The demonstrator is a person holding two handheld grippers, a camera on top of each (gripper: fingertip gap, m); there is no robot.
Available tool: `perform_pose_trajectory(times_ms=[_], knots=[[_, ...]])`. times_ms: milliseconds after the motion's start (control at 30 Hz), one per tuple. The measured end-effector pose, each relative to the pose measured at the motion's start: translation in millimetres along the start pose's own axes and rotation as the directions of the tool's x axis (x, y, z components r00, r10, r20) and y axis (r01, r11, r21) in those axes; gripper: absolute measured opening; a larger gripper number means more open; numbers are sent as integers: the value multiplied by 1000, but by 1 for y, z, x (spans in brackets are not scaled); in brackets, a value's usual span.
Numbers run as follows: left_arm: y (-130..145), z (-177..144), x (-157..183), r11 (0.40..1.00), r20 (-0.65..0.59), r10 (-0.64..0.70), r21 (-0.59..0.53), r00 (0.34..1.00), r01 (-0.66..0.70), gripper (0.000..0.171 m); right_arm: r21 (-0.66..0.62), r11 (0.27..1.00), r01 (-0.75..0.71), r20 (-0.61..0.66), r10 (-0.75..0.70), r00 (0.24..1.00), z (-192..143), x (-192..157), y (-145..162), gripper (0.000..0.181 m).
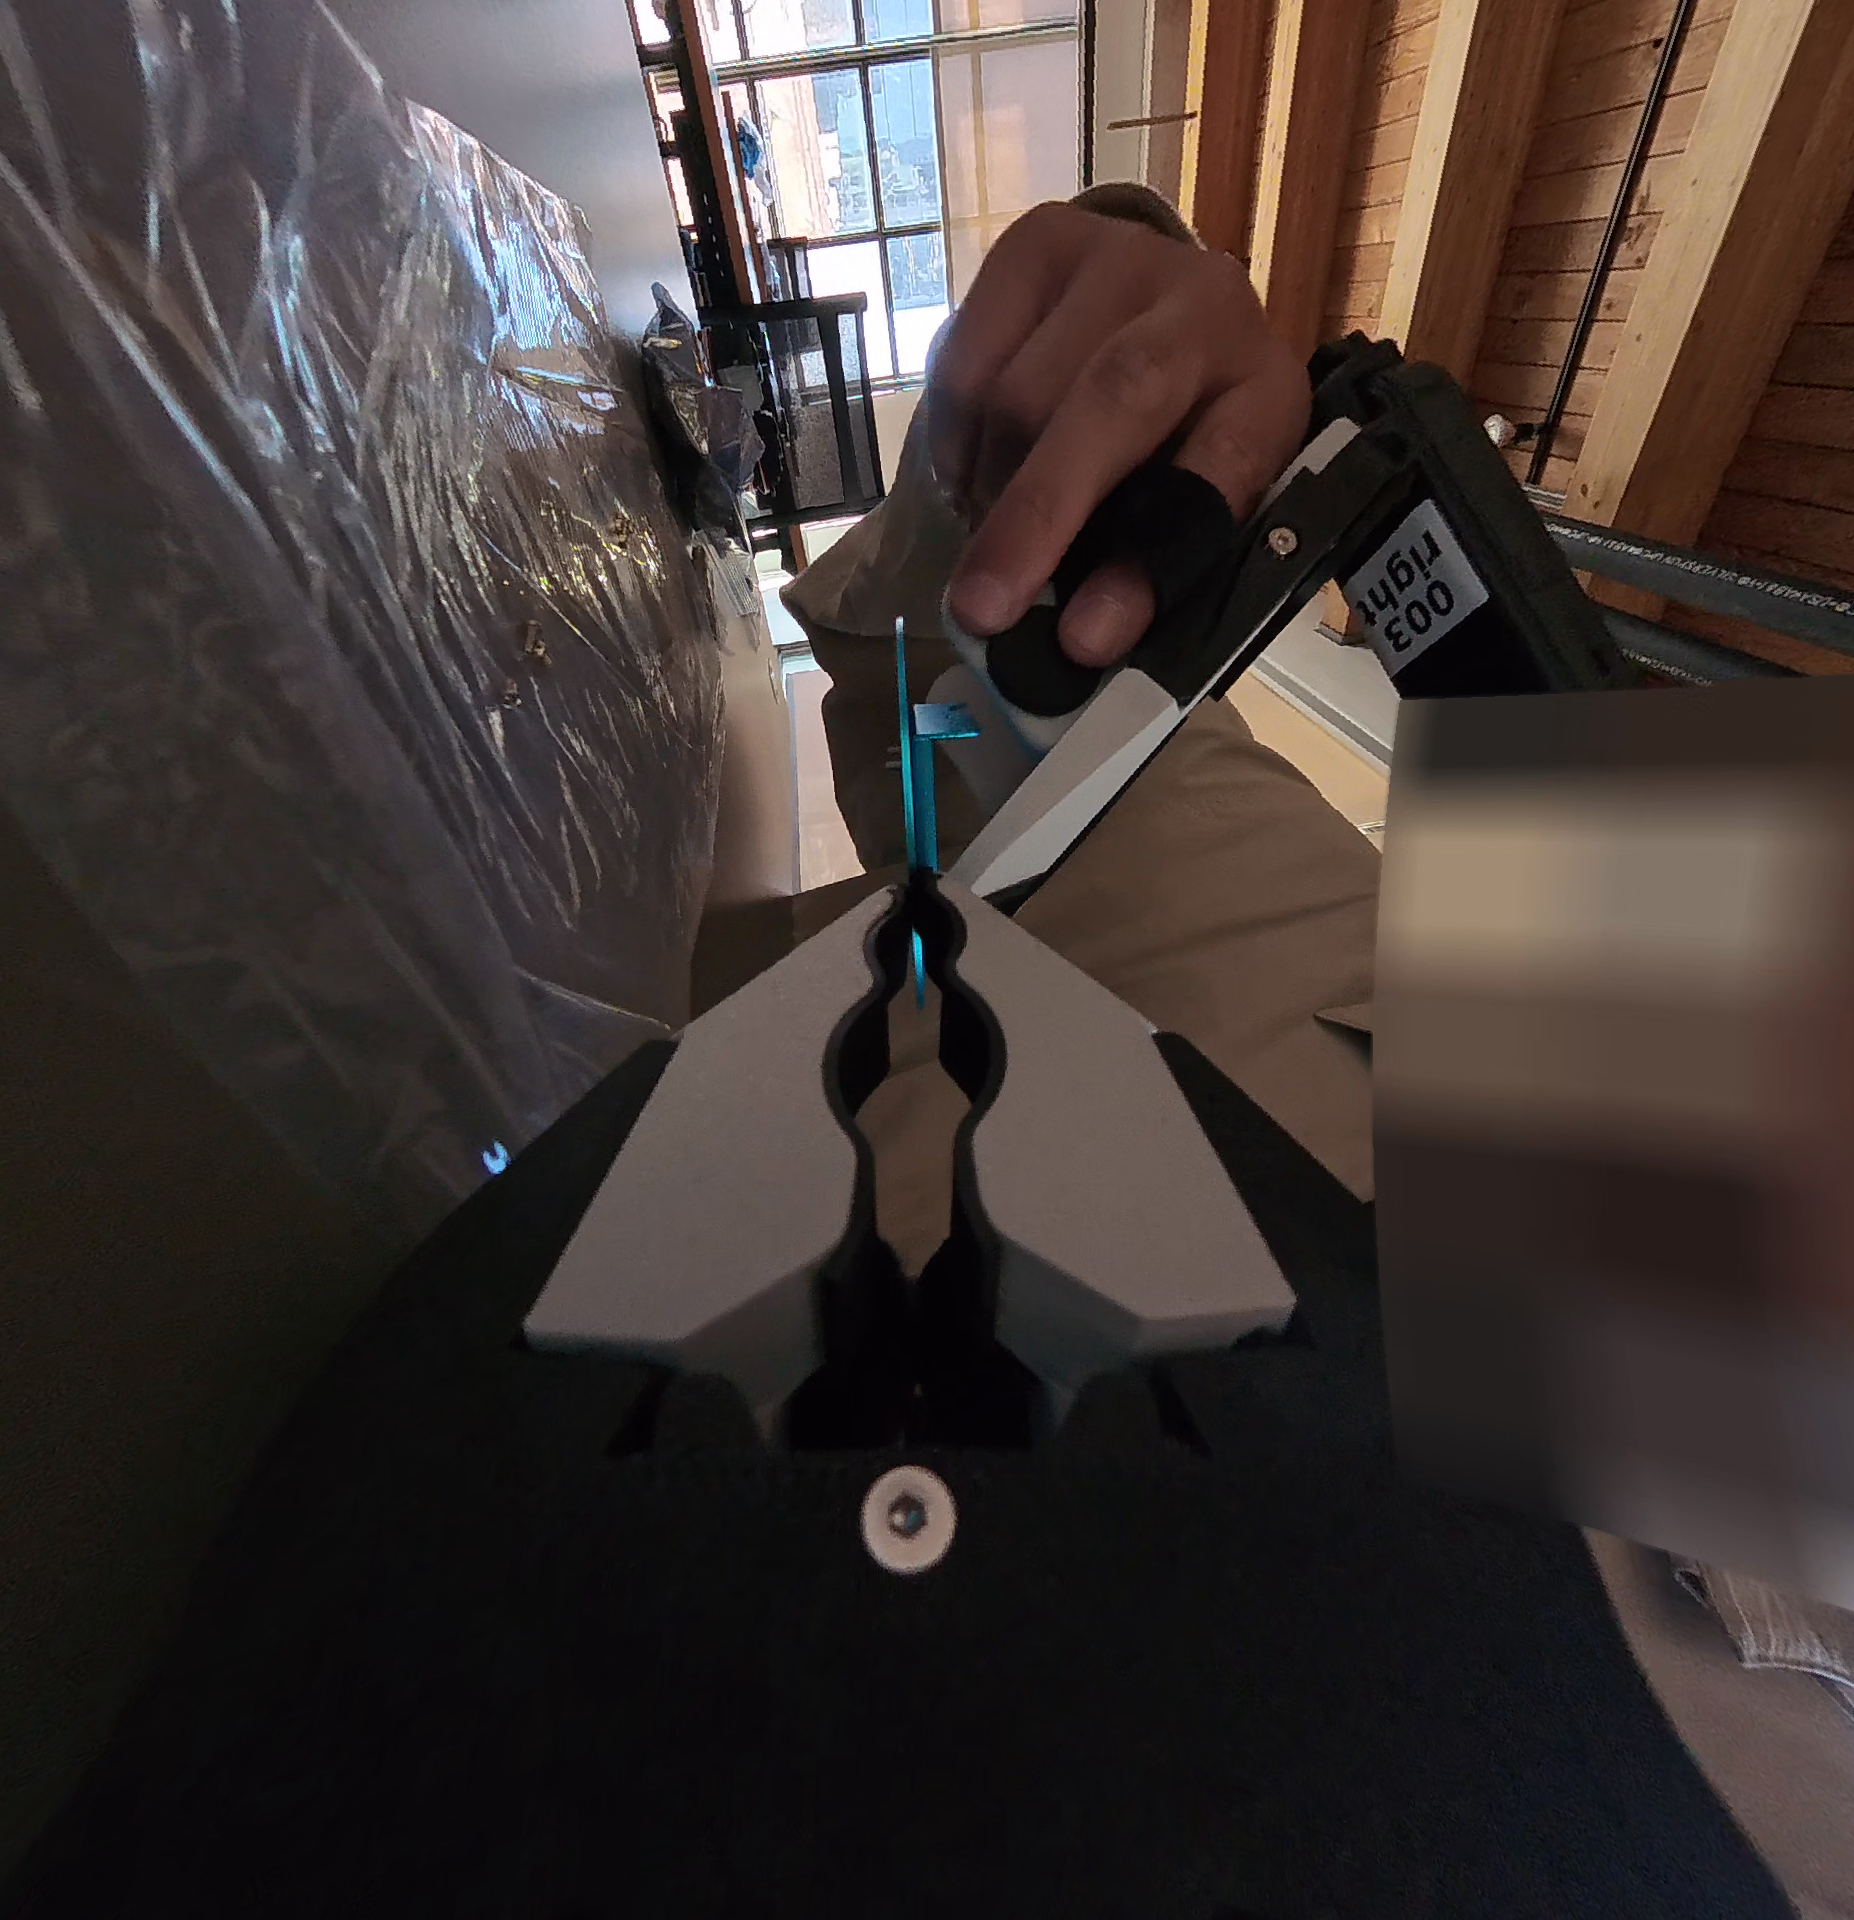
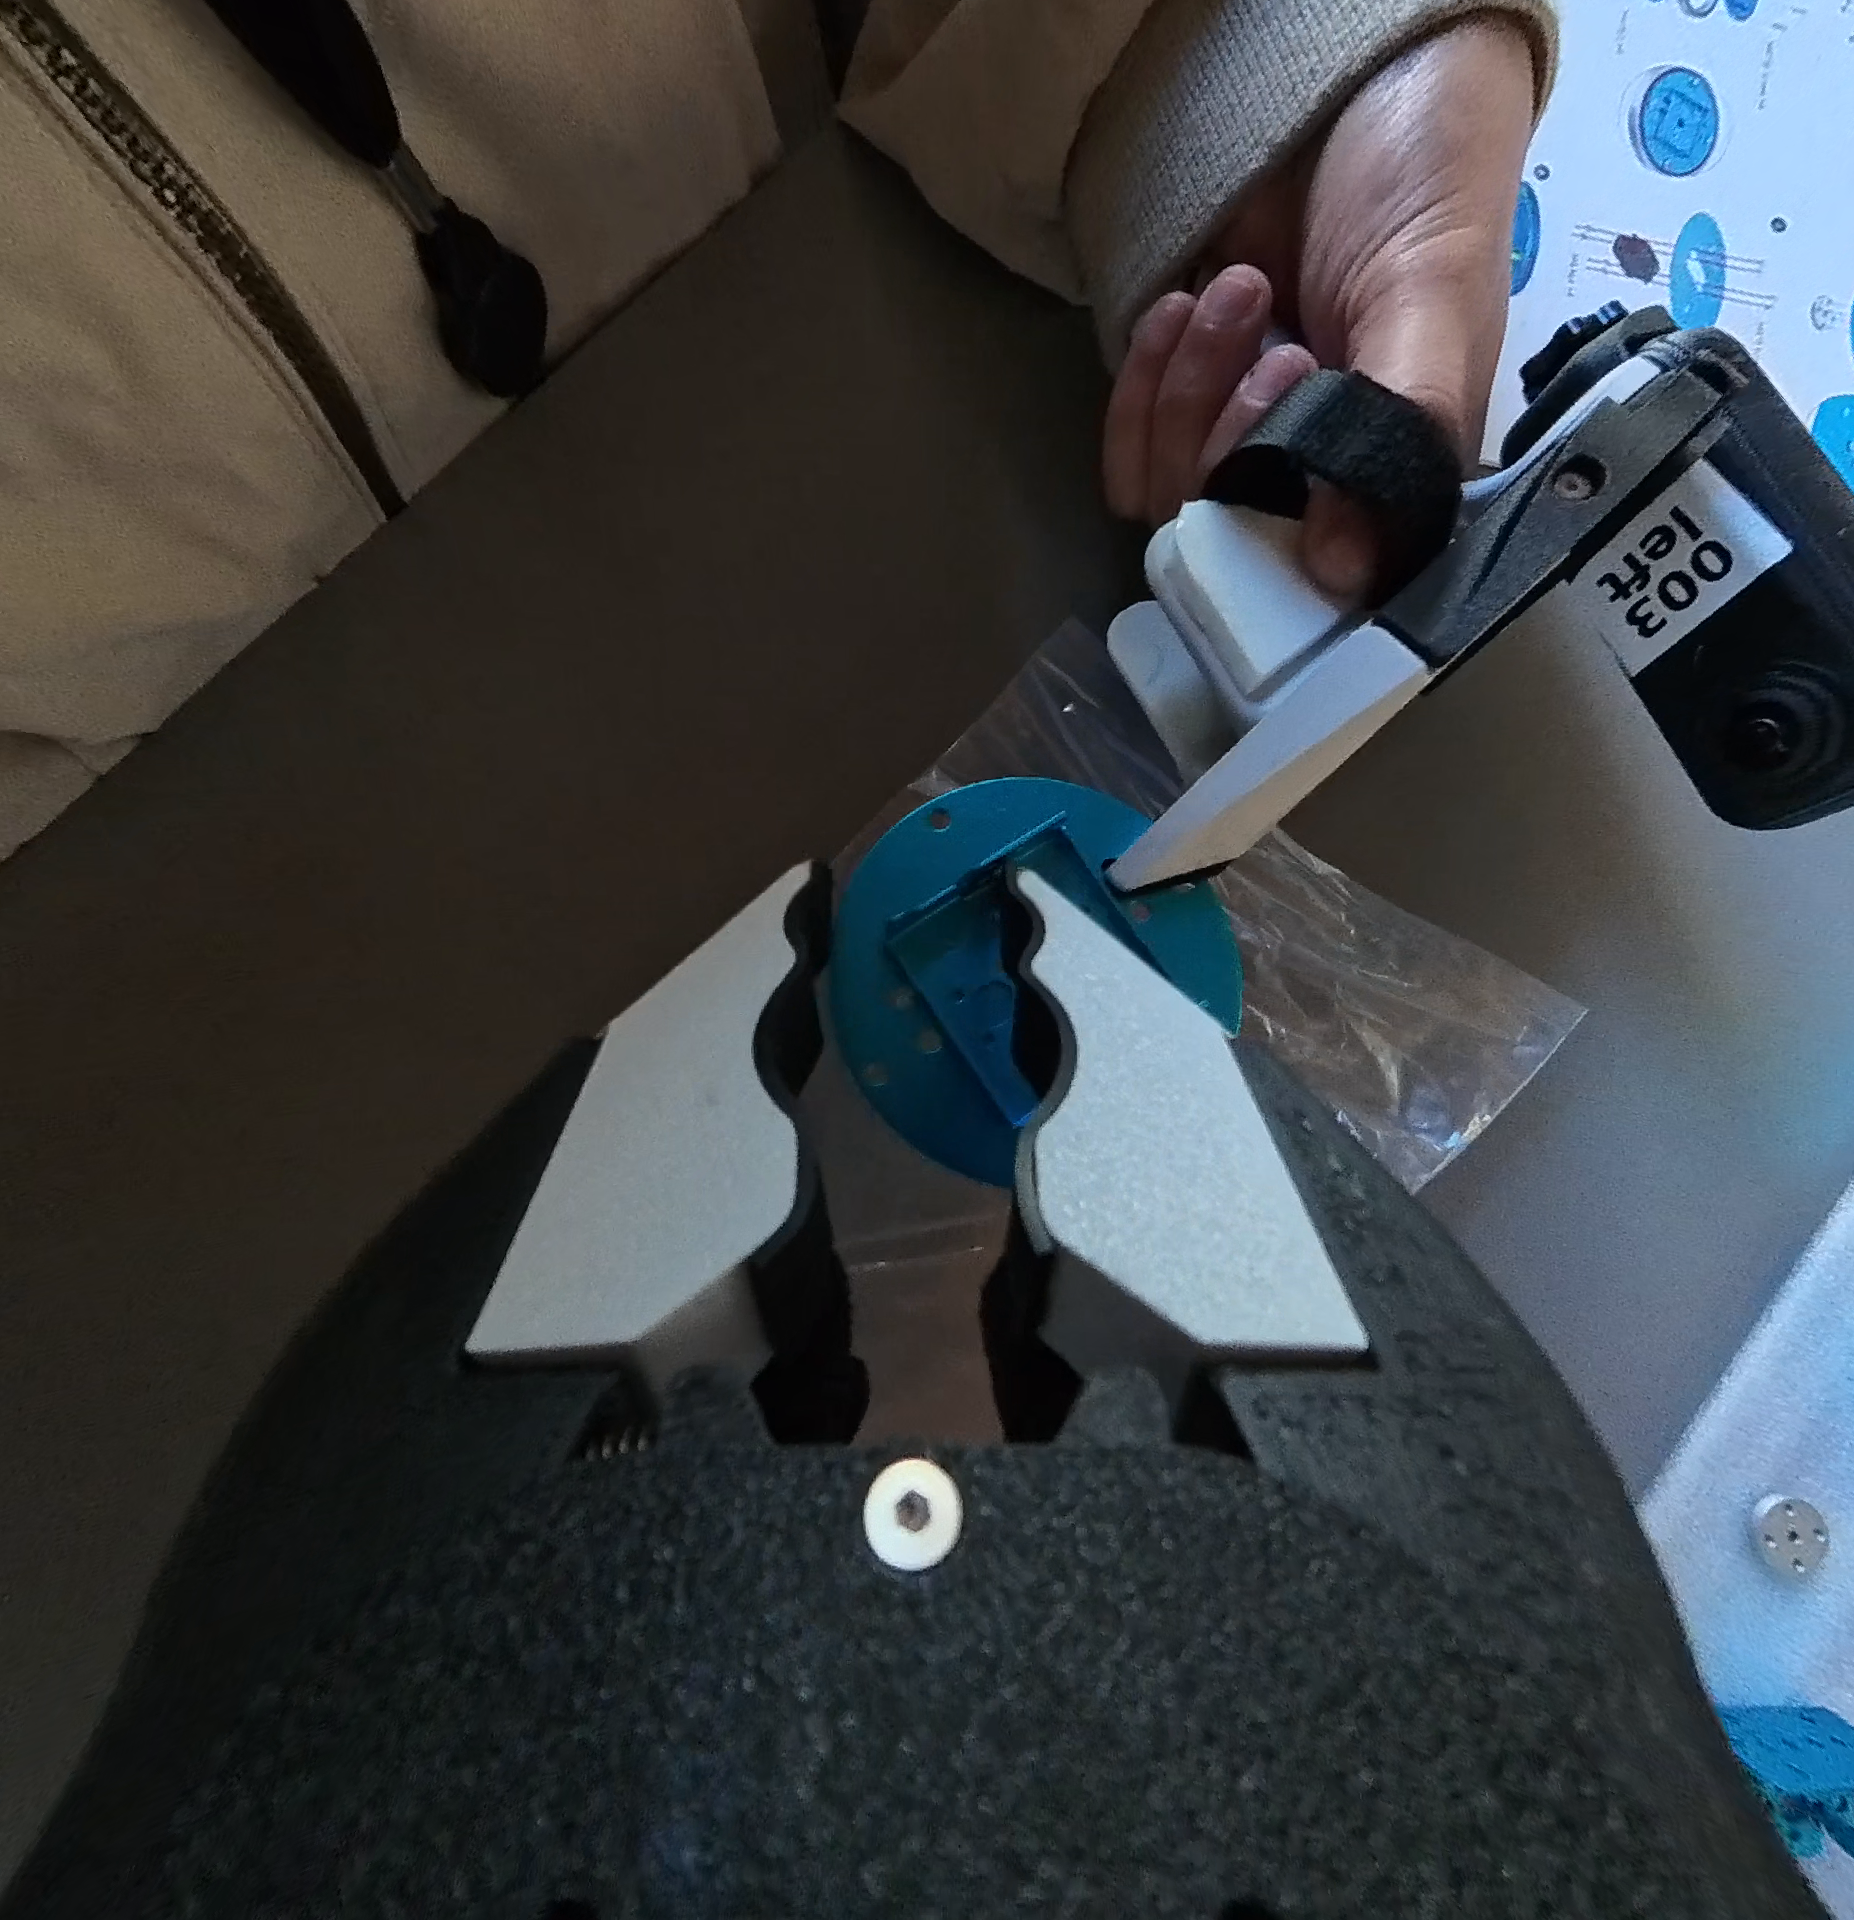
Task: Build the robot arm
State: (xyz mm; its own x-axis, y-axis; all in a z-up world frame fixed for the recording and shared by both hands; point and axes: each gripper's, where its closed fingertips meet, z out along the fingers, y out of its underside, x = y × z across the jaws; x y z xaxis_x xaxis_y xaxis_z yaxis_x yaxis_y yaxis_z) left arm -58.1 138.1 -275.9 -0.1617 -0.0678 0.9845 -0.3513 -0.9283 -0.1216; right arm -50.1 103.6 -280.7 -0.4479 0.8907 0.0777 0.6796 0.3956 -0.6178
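Note:
A thin blue round metal disc (image 2: 907, 862) with small holes carries a blue bracket (image 2: 954, 987) on its face. My left gripper (image 1: 918, 894) is shut on the disc's rim (image 1: 907, 790), seen edge-on, and holds it up in the air. In the right wrist view the left gripper (image 2: 1136, 873) pinches the disc's upper right edge. My right gripper (image 2: 918, 883) has its jaws apart on either side of the bracket, and a strip of disc shows between the left finger and the bracket. In the left wrist view the right gripper (image 1: 1006, 686) sits at the bracket (image 1: 949, 722).
A clear plastic bag (image 2: 1370, 987) lies on the brown table (image 2: 590, 623) under the disc. A white printed sheet (image 2: 1733, 156), a silver round part (image 2: 1790, 1558) and blue parts (image 2: 1816, 1766) lie at the right. A person in a beige jacket (image 2: 123, 364) sits behind. A plastic-wrapped bulk (image 1: 279, 623) fills the left. My left and right fingertips are right by each other.

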Motion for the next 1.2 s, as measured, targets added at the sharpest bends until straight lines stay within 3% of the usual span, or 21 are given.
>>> perform_pose_trajectory(times_ms=[400, 700, 967, 1200], knots=[[-1, -1, 0, 1000, 0, -1, 8, 1000, 1, 0, -55, 998, -21, -14, 20, 1000, -24, -7, 8, 22], [-1, -1, -1, 1000, 8, 2, 8, 1000, -2, 0, -54, 998, -12, 5, 12, 1000, -5, -8, 7, 30], [-1, -1, -1, 1000, 5, 1, 9, 1000, -1, 0, -25, 998, -58, 29, 59, 998, -15, -10, 4, 16], [-1, -1, -1, 1000, 6, 3, 8, 1000, -3, 0, -8, 998, -60, -12, 59, 998, -16, -4, 5, 18]])
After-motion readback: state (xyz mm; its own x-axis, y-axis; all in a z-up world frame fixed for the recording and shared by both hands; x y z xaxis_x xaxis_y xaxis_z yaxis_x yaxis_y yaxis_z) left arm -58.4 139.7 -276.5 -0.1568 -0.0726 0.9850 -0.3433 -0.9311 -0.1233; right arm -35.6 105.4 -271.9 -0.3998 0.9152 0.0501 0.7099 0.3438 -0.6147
